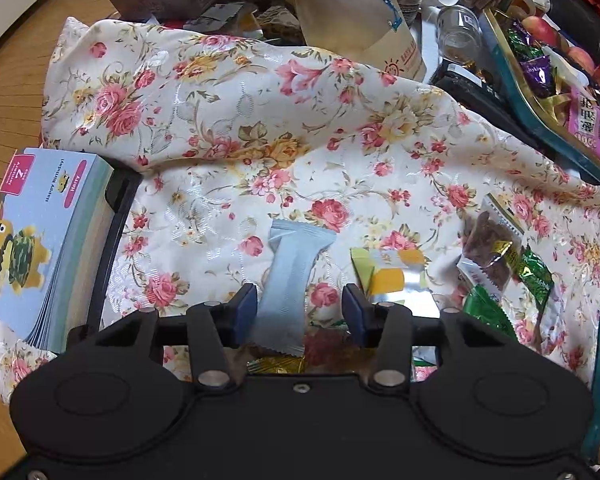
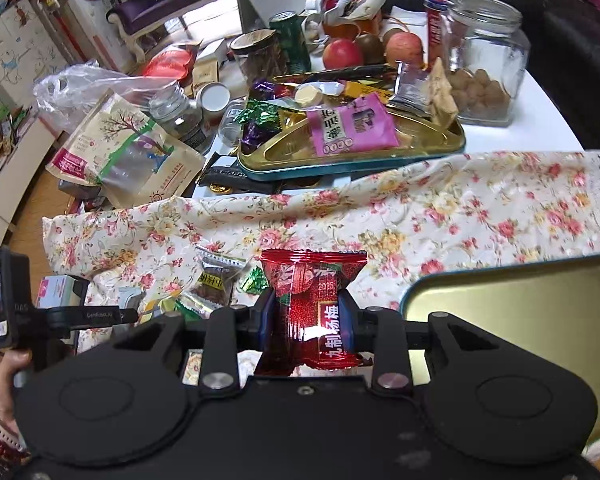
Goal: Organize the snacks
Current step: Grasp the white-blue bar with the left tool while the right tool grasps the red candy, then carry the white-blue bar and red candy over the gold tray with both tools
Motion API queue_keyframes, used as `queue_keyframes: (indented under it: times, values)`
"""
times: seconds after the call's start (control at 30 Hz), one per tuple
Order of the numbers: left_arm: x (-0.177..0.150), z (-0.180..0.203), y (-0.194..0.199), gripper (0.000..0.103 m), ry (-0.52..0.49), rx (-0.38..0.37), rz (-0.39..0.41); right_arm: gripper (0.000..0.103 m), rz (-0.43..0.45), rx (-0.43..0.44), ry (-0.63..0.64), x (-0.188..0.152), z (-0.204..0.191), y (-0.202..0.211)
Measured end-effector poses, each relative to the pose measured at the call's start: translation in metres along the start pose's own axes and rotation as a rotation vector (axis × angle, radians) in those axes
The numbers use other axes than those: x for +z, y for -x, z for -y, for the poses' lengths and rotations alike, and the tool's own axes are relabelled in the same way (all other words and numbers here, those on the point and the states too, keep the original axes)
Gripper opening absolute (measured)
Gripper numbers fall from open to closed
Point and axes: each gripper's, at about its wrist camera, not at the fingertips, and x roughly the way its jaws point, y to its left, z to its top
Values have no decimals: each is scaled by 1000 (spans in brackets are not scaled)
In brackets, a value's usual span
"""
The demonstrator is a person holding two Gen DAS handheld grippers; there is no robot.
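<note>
scene: floral cloth (image 1: 340, 128) over worktop, loose snacks scattered on it, full tin (image 2: 420, 152) behind, empty tin (image 2: 520, 300) at right edge
left gripper (image 1: 300, 304): fingers half wide, straddling pale blue sachet (image 1: 292, 268); one finger (image 1: 244, 304) at sachet's edge, other clear of it, not yet pinched
blue sachet: flat on cloth, lengthwise between fingers, yellow packet (image 1: 392, 272) just beside
right gripper (image 2: 306, 316): fingers narrow, clamped on red packet (image 2: 312, 300) across its middle
red packet: held up off cloth, empty tin just to the right
other snacks: clear packet of brown pieces (image 1: 488, 244) and green wrappers (image 1: 536, 276) near right of sachet, apart from it
step (judged): left closing in for pick, right carrying red packet toward empty tin
doing it well: centre sachet between fingers before closing, since it sits off to one side; pinch across narrow width near middle; avoid snagging cloth or yellow packet
right side tip: keep grip firm, foil likely slippery; release low over tin floor, not from height
risk: thin sachet may slide or fold flat under fingers
</note>
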Motion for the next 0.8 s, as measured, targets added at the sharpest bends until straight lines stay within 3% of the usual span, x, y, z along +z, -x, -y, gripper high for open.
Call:
queue_keyframes:
  times: [0.1, 0.27, 0.67, 0.73, 0.8]
  values:
    - [0, 2, -2, 53, -2, 15, 3, 34, -12, 14, -3, -12, -2, 2]
    - [0, 6, -4, 53, -17, 58, 16, 34, -38, 6, 98, -26, -24, -6]
    - [-2, 10, -7, 53, -35, 53, -4, 34, -89, 58, 206, -43, -73, -35]
    - [-2, 12, -9, 49, -48, 58, -5, 34, -94, 58, 216, -45, -78, -38]
    - [-1, 12, -11, 34, -53, 49, -7, 34, -103, 54, 224, -46, -80, -42]
